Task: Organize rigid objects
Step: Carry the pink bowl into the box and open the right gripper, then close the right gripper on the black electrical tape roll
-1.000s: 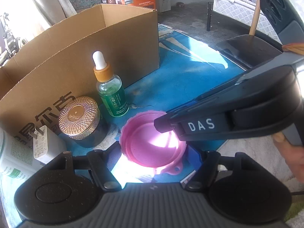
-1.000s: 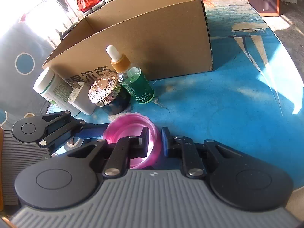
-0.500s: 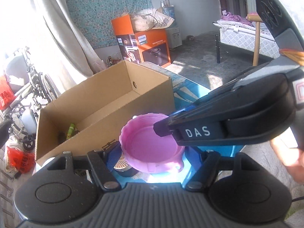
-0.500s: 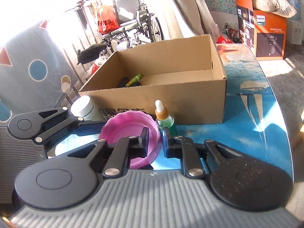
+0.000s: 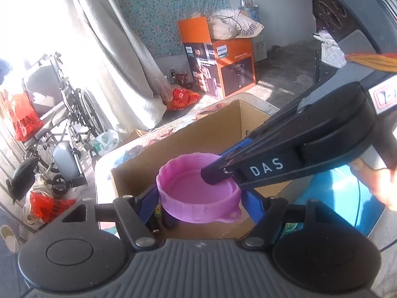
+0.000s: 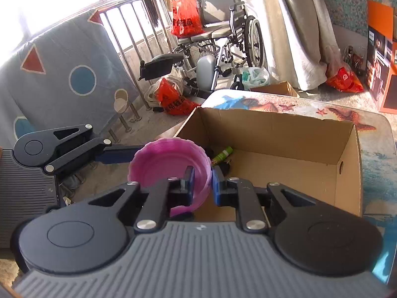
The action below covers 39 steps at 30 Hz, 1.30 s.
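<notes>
A pink ribbed plastic lid (image 5: 196, 193) hangs in the air over the near left end of an open cardboard box (image 5: 198, 134). My left gripper (image 5: 198, 200) is shut on it, with a blue finger on each side of its wall. My right gripper (image 5: 218, 173) comes in from the right and pinches the lid's rim. In the right wrist view the lid (image 6: 163, 164) stands tilted, its wall between the pads of the shut right gripper (image 6: 202, 182). One left finger (image 6: 116, 154) reaches it from the left. The box (image 6: 273, 129) holds a green tube (image 6: 222, 154) and something dark.
The box stands on a table with a blue sea-print cloth (image 6: 377, 164). A person's hand (image 5: 382, 183) holds the right gripper. Beyond the table are a wheelchair (image 6: 223, 37), red bags (image 6: 173, 96), curtains and an orange carton (image 5: 223, 67).
Both grippers have risen from the tabletop with the pink lid, to above the box's rim. The dropper bottle and the gold-lidded jar have dropped out of view.
</notes>
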{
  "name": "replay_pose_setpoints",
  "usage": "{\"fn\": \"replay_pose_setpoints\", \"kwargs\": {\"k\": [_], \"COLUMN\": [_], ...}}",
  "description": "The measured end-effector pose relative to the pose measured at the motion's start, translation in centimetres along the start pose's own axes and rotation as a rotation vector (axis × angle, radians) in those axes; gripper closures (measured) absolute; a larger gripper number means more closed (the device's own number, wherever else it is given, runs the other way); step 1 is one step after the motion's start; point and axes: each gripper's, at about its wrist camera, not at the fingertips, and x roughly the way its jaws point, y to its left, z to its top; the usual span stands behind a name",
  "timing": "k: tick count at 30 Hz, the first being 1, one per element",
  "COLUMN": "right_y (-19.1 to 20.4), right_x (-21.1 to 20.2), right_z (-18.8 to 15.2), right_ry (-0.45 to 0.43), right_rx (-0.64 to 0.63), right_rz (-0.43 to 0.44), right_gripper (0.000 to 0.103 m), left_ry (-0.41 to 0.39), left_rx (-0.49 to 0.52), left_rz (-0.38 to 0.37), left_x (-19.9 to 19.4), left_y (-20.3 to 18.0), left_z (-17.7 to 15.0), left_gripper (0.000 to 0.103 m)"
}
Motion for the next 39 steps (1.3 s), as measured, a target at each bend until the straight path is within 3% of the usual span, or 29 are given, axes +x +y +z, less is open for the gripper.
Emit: {"fn": "replay_pose_setpoints", "kwargs": {"k": [4,7,16,24,29,33,39], "right_y": [-3.8,-5.5,-6.6,-7.7,-7.6,-7.9,-7.8], "right_x": [7.5,12.0,18.3,20.9,20.6,18.0,9.7], "right_z": [2.4,2.2,0.4,-0.3,-0.6,0.0,0.2], "right_ry": [0.240,0.357,0.506,0.562,0.548,0.479,0.295], "right_rx": [0.172,0.261,0.338,0.389,0.408,0.408,0.362], "right_rz": [0.086,0.118,0.157,0.204,0.215,0.225,0.231], "right_gripper": [0.088,0.089,0.088,0.087,0.087,0.087,0.087], "left_ry": [0.185,0.275,0.392,0.380,0.349,0.265,0.093], "left_rx": [-0.093,-0.115,-0.051,-0.032,-0.056,-0.100,-0.172], "left_rz": [-0.103,-0.125,-0.078,-0.052,-0.055,-0.061,-0.069], "left_x": [5.0,7.9,11.5,11.2,10.4,8.1,1.2], "left_y": [3.9,5.4,5.9,5.9,5.7,6.3,5.9], "left_z": [-0.2,-0.8,-1.8,-1.1,-0.7,-0.2,-0.5], "left_gripper": [0.029,0.029,0.029,0.026,0.026,0.026,0.024]}}
